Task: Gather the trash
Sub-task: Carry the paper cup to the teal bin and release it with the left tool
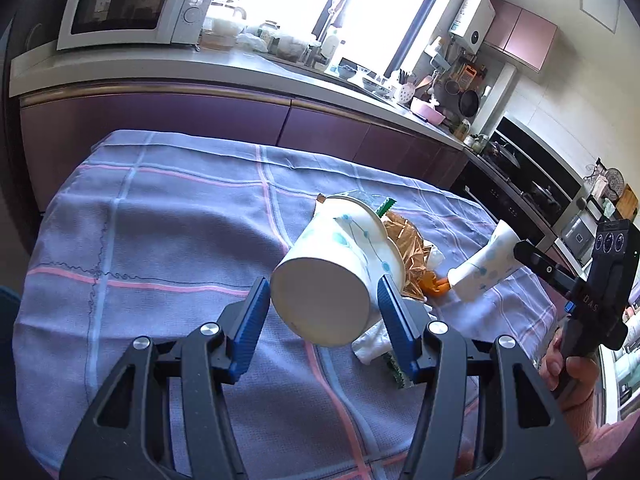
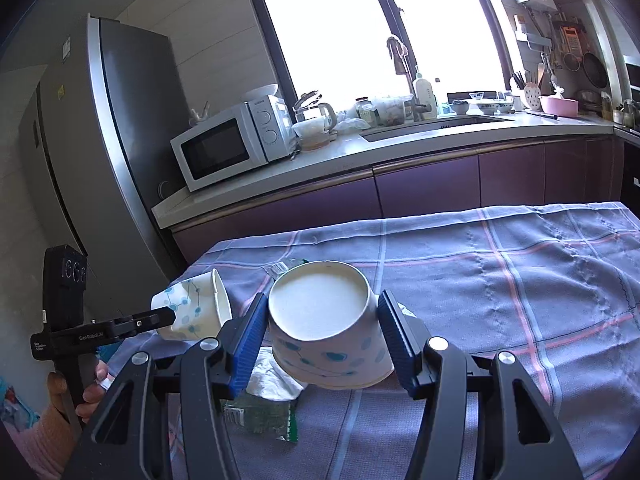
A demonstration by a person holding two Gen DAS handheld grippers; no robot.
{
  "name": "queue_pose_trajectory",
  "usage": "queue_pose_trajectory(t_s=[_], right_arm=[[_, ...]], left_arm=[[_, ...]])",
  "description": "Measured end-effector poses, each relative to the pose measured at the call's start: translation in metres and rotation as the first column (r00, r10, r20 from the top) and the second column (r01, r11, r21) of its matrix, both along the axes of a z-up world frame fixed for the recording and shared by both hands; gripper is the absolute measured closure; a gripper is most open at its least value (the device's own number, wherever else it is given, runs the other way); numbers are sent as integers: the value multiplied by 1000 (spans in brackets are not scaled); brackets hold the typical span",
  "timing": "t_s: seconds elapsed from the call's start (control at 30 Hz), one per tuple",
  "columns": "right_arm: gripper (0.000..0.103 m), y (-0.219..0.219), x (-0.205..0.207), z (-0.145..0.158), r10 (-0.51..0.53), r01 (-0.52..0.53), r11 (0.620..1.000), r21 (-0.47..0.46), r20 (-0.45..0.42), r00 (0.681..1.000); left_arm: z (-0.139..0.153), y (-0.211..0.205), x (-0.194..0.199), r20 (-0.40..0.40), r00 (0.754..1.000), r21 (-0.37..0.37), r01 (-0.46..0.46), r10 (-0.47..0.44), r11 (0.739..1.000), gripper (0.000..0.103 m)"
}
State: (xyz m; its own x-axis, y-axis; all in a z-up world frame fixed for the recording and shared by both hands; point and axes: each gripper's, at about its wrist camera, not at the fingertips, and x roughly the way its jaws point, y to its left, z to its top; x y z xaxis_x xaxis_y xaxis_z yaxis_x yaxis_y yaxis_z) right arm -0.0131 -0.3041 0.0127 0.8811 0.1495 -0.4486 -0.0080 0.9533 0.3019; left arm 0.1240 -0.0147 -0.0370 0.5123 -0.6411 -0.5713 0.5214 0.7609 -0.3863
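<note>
My left gripper (image 1: 324, 312) is shut on a white paper cup with blue dots (image 1: 332, 276), held on its side, base toward the camera, above the table. My right gripper (image 2: 322, 330) is shut on a second such cup (image 2: 324, 324), base toward the camera. In the left wrist view that second cup (image 1: 484, 264) shows at the right in the other gripper. In the right wrist view the first cup (image 2: 192, 308) shows at the left. Under the cups lie a brown crinkled wrapper (image 1: 408, 252), white tissue (image 2: 272, 380), a green wrapper (image 2: 264, 416) and an orange scrap (image 1: 436, 284).
The table has a blue checked cloth (image 1: 180, 240). Behind it runs a purple kitchen counter (image 2: 400, 148) with a microwave (image 2: 232, 140), sink and dishes. A grey fridge (image 2: 92, 160) stands at the left; an oven (image 1: 520, 192) at the right.
</note>
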Motion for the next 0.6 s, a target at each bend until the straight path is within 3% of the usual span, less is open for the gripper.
queue_pose_trajectory(t_s=[0.3,0.6], right_arm=[[49,36,14,3,125,-126,991,54,21,992],[49,91,37,2,281,-281,957,70,16,960]], left_arm=[[12,44,-23,36,995,-9,-90,91,996,48],[17,93,-52,59,979,-5,-196,196,981,48]])
